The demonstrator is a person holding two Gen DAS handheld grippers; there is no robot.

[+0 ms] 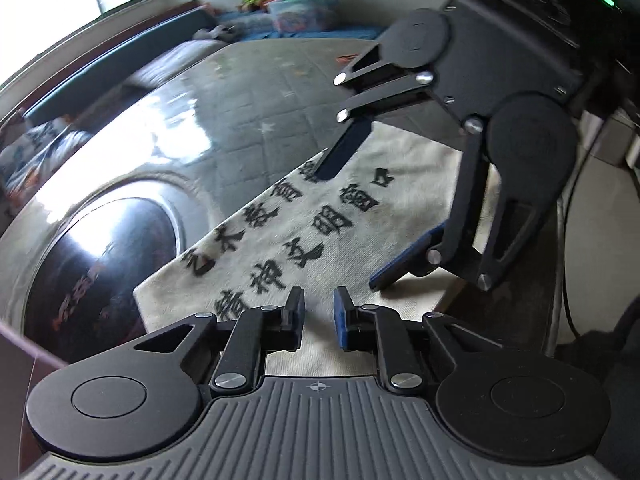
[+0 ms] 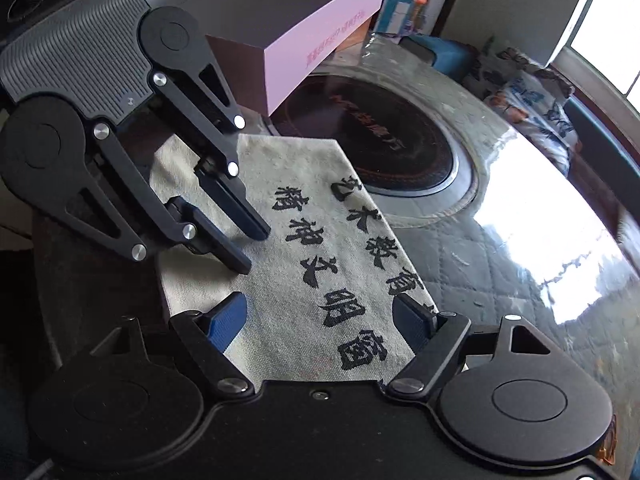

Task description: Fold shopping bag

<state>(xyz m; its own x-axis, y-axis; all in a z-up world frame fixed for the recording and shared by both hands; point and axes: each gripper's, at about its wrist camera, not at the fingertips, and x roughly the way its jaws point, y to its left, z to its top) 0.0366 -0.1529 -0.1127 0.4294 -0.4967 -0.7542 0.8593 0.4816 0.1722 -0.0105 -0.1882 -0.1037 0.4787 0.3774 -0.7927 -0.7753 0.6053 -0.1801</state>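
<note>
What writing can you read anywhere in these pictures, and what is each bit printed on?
"精神文明窗口": black characters on the cloth shopping bag, the row nearer the table edge.
"艺术教育": start of the second row on the bag; its last character is hidden by a gripper finger.
Pink box: darker pink lettering on its side, too blurred to read.
Dark round inset in the table: reddish lettering, too blurred to read.

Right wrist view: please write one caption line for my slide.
Right tool wide open over the printed canvas bag lying flat on the glossy table; left tool hovers nearly closed, pink box behind.
</note>
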